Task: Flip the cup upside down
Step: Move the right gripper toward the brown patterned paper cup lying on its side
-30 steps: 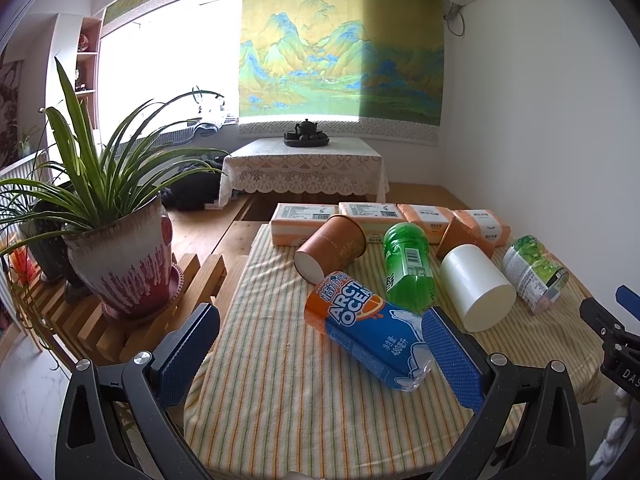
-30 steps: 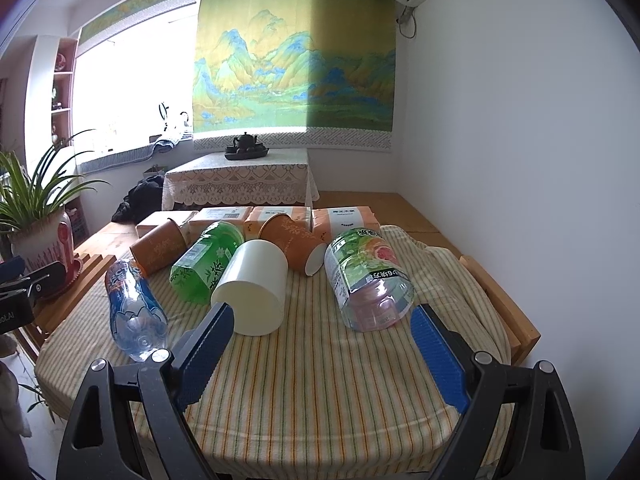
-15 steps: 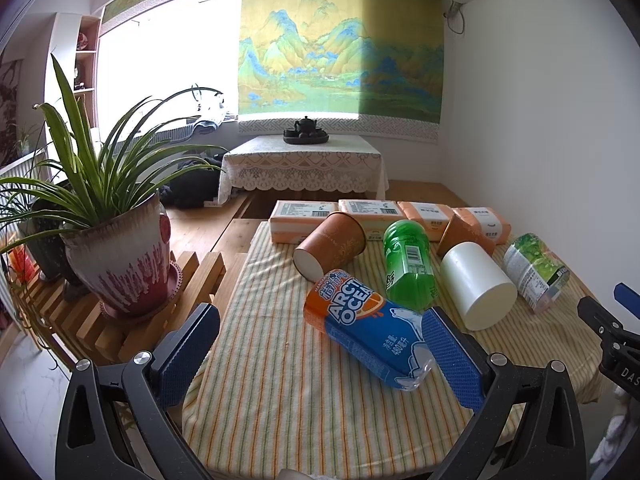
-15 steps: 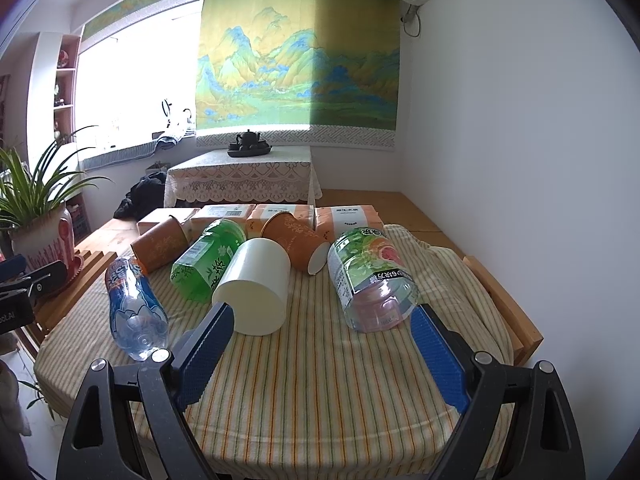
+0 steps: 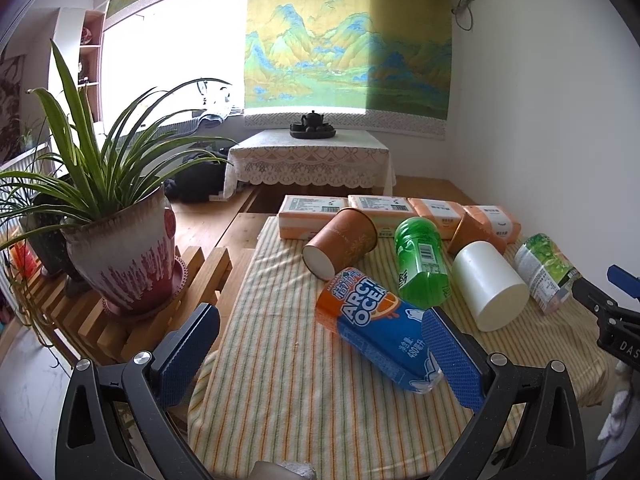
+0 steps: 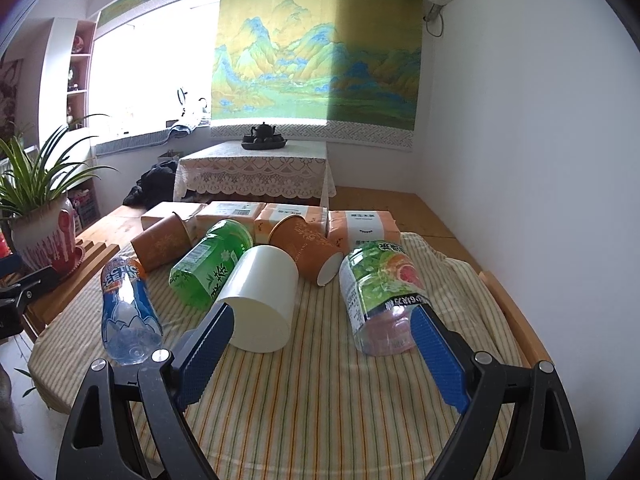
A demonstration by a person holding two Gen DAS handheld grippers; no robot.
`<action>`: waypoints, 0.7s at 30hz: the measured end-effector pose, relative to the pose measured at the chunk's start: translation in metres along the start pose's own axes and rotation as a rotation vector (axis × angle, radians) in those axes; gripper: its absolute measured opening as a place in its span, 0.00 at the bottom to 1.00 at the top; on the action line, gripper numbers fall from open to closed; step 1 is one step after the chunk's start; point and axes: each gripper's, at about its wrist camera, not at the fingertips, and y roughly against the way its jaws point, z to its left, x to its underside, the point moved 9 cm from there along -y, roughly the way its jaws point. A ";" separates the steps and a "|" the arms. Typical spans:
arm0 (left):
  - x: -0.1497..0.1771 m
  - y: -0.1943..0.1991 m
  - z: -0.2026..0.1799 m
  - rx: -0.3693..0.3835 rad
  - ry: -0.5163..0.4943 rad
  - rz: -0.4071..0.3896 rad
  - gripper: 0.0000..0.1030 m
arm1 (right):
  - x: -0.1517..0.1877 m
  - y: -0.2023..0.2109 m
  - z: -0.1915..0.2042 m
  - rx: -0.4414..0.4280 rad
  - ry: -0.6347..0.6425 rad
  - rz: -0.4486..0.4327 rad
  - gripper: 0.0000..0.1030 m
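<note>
Cup-wise, your right gripper (image 6: 320,344) is spread wide and empty, with the white cup (image 6: 262,300) lying on its side just ahead; your left gripper (image 5: 320,356) gapes too. You've got three cups and three bottles down on the striped cloth (image 6: 312,400). Four orange packs (image 5: 312,210) line the back, partly hidden by the cups.

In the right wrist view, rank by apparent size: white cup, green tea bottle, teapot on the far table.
1. white cup and green tea bottle: look alike in size; the cup lies nearer the camera, so no ranking between them.
2. teapot: by far the smallest, though also much farther away.
</note>
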 end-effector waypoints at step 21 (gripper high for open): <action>-0.007 -0.009 0.028 -0.050 0.019 0.006 0.99 | -0.058 -0.109 0.005 -0.269 0.117 0.292 0.85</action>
